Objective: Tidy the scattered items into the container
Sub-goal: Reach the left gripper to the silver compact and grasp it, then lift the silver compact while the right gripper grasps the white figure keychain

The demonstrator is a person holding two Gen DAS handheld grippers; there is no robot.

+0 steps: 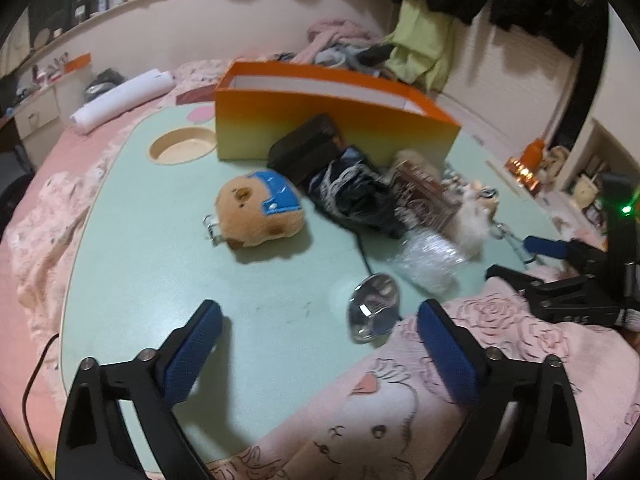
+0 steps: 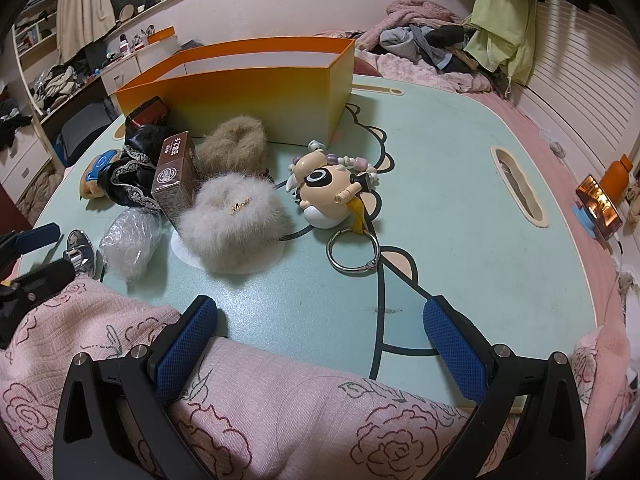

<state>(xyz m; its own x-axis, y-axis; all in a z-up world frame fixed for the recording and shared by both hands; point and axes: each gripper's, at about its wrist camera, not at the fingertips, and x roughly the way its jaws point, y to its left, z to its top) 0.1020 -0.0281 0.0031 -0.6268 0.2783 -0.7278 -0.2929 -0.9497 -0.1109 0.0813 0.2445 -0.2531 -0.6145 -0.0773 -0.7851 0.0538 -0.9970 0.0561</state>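
Brown carton (image 2: 176,176): printed characters, illegible. Fluffy white pouch (image 2: 232,228): gold script badge, unreadable.

Pale green worktop (image 2: 460,216) with cartoon print, sitting on a bed. Pink rose-print blanket (image 2: 280,408) bunched along its near edge. Heap of clothes (image 2: 424,44) behind it, lime-green garment (image 2: 500,36) hanging over the heap. White roll (image 1: 120,100) lying on the bed, far left. Orange bottle (image 2: 618,176) at right.

Orange box (image 2: 256,92), mint-green table (image 2: 460,220), rose-patterned pink blanket (image 2: 280,408)
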